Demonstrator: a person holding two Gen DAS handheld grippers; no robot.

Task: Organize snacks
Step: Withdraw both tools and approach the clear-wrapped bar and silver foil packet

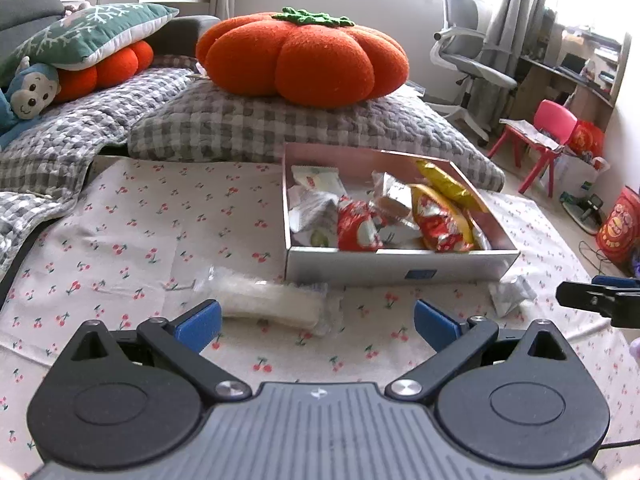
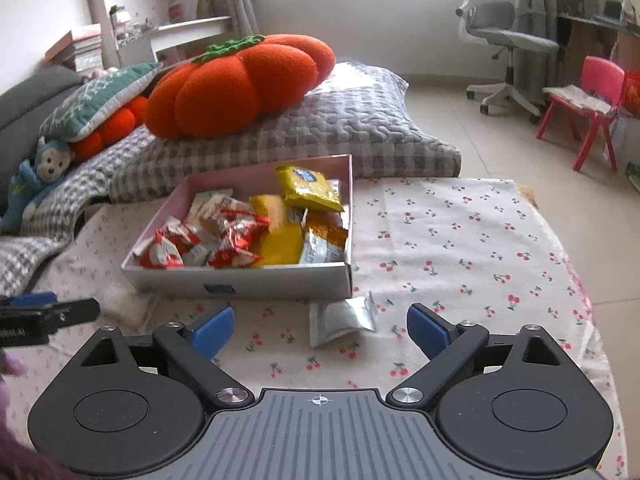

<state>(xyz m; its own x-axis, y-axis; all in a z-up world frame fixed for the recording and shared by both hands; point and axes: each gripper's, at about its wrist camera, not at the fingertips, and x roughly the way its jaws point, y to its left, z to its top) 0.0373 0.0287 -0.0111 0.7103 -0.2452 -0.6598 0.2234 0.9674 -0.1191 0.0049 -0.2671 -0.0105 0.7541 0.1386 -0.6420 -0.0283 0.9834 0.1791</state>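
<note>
The cherry-print cloth carries everything I work on, spread across the low surface with the grey checked quilt bunched along its far edge. On that quilt sits the big orange pumpkin cushion, by far the bulkiest thing ahead of me.

Next in size is the shallow box, resting on the cloth near its far edge. It is packed with wrapped snacks: red-and-white packets toward its left, yellow packets toward its right, silver wrappers between.

Two snacks lie outside it on the cloth. A long clear-wrapped pack lies just in front of the box's near left corner, straight ahead of my left gripper. A small silver pouch lies just in front of the box's near right corner, ahead of my right gripper.

Both of my tools are spread wide, blue pads well apart, gripping nothing and hovering over the near part of the cloth.
</note>
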